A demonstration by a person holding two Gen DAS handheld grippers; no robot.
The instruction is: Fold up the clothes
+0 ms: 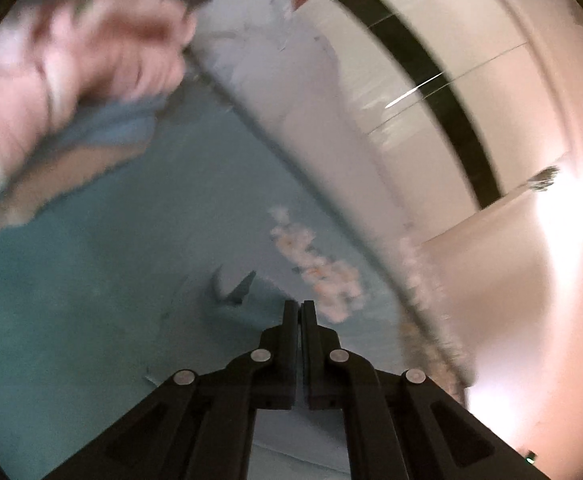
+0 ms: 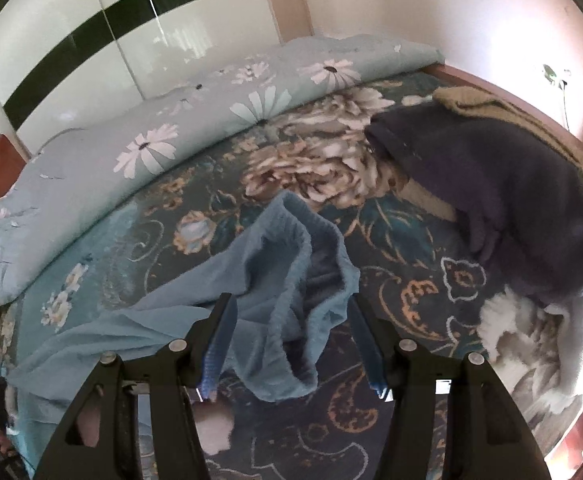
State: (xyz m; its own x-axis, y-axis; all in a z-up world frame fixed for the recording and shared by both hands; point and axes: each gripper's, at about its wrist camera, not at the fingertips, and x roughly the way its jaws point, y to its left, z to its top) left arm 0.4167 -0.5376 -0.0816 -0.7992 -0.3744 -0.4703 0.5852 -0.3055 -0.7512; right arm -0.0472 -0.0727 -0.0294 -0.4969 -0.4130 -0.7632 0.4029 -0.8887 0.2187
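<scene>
My right claw (image 2: pixel 291 344) hangs released over the blue garment (image 2: pixel 275 280), which lies rumpled and unfolded on the bed (image 2: pixel 431 300), so I judge the folding barely begun. My left claw (image 1: pixel 300 312) is clenched; whether it pinches cloth I cannot tell through the blur. I count one blue garment, one dark garment (image 2: pixel 511 200) heaped beside it and one rolled quilt (image 2: pixel 151 152).

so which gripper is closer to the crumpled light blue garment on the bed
Right. The right gripper has open jaws straddling the light blue garment. The left gripper, jaws shut, shows only blurred teal fabric ahead.
</scene>
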